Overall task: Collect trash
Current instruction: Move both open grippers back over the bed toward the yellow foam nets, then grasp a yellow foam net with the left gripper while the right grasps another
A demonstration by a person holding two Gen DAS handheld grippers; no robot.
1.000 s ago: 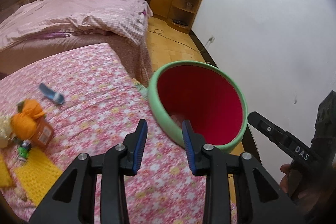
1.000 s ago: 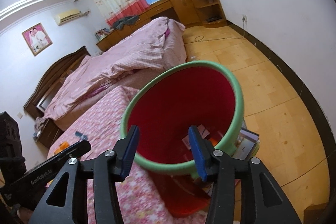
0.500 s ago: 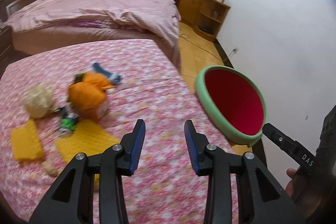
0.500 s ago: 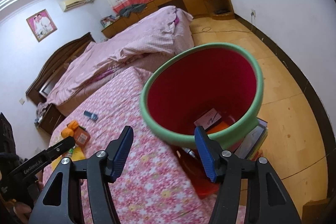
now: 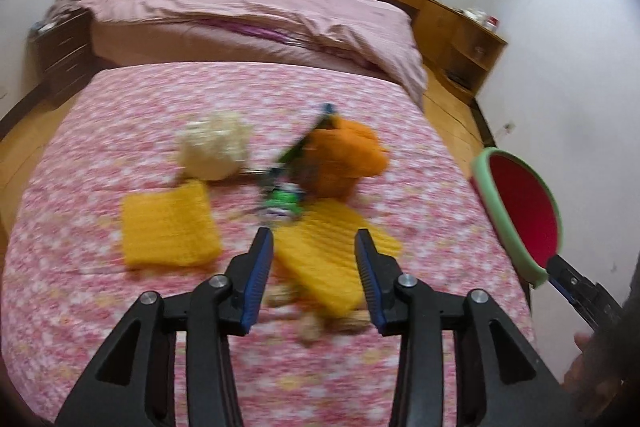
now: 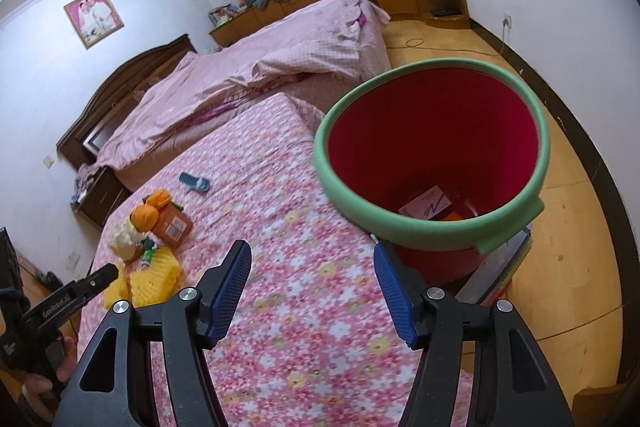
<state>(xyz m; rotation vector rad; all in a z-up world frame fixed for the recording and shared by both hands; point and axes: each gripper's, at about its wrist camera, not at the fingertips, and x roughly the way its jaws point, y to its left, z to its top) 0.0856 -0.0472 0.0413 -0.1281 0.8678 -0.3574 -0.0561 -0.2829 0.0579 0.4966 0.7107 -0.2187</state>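
While the left hand-held gripper (image 5: 314,277), jaws just widened and empty, nears the yellow sponge (image 5: 332,263) at lower centre, centre it first; the right hand-held gripper (image 6: 312,287) gapes empty beside the bin (image 6: 432,227).

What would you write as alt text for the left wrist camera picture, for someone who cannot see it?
The left gripper, jaws open and empty, points down at blurred trash on a pink floral bedspread: two yellow pads, an orange bundle and a cream clump. A red bin with a green rim stands at the right.
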